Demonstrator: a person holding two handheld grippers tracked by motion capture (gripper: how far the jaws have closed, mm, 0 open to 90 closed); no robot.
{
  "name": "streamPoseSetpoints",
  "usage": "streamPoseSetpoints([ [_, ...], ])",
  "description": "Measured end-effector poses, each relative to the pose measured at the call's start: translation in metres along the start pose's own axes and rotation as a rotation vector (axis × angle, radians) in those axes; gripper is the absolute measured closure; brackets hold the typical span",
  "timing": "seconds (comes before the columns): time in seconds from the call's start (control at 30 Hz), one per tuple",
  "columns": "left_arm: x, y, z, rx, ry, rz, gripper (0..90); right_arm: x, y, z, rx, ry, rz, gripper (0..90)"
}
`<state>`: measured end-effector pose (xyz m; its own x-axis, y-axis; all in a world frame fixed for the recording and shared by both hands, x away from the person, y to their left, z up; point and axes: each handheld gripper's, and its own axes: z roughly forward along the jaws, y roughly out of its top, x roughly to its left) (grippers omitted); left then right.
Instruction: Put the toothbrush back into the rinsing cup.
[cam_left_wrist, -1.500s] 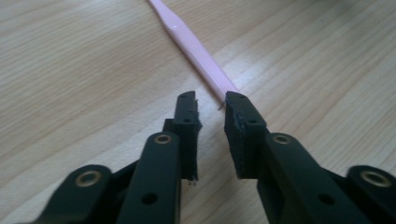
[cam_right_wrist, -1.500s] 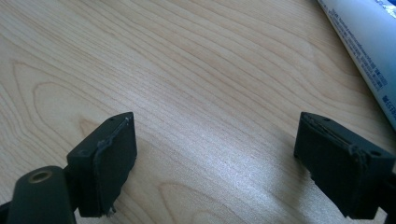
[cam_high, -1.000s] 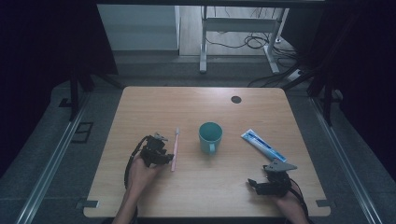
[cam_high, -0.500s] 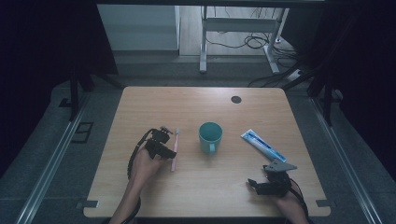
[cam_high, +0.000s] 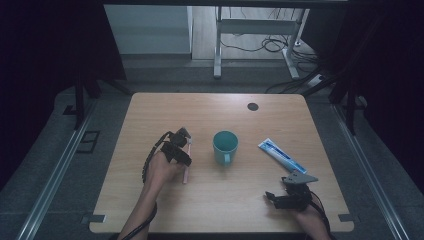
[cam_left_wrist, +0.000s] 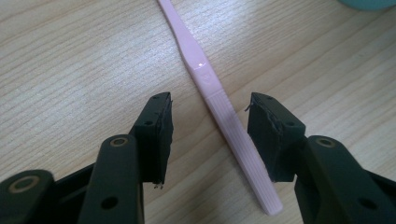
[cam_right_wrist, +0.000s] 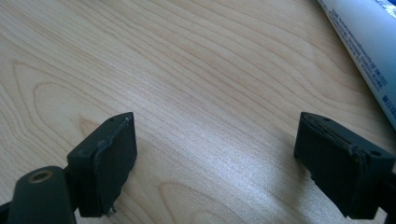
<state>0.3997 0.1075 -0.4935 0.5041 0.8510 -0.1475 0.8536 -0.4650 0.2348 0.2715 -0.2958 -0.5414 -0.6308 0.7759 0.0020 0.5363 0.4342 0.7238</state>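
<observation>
A pink toothbrush (cam_high: 186, 167) (cam_left_wrist: 219, 105) lies flat on the wooden table (cam_high: 210, 205), left of a teal mug (cam_high: 225, 146). My left gripper (cam_high: 181, 150) (cam_left_wrist: 209, 128) hovers low over its handle, open, one jaw on each side of the handle without touching it. A blue and white toothpaste tube (cam_high: 281, 155) (cam_right_wrist: 366, 46) lies right of the mug. My right gripper (cam_high: 272, 196) (cam_right_wrist: 215, 154) rests open near the table's front right, jaws wide apart over bare wood, below the tube.
A dark round grommet (cam_high: 252, 106) sits near the table's back edge. Beyond the table stand a metal desk frame (cam_high: 218, 45) and cables on the floor. Bare wood lies between the mug and the front edge.
My left gripper has moved right and forward onto the toothbrush, and its jaws now straddle the handle. The right gripper has stayed put.
</observation>
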Motion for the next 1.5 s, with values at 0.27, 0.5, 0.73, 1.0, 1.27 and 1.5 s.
streamPoseSetpoints([
  [0.27, -0.003, 0.013, 0.003, 0.045, 0.033, -0.008, 54.9, 0.0, 0.0, 0.0, -0.001, 0.001, 0.001, 12.9],
  [0.5, -0.007, 0.021, 0.01, 0.077, 0.05, 0.0, 59.4, 0.0, 0.0, 0.0, 0.0, 0.0, 0.0, 12.9],
  [0.73, -0.012, 0.026, 0.013, 0.105, 0.084, 0.013, 63.2, 0.0, 0.0, 0.0, 0.0, 0.0, 0.0, 12.9],
  [1.0, -0.015, 0.031, 0.017, 0.136, 0.105, 0.014, 72.4, 0.0, 0.0, 0.0, 0.0, 0.0, 0.0, 12.9],
  [1.27, -0.014, 0.031, 0.016, 0.138, 0.1, 0.013, 78.6, 0.0, 0.0, 0.0, 0.0, 0.0, 0.0, 12.9],
  [1.5, -0.014, 0.031, 0.016, 0.141, 0.1, 0.023, 78.9, 0.0, 0.0, 0.0, -0.001, 0.0, 0.0, 12.9],
])
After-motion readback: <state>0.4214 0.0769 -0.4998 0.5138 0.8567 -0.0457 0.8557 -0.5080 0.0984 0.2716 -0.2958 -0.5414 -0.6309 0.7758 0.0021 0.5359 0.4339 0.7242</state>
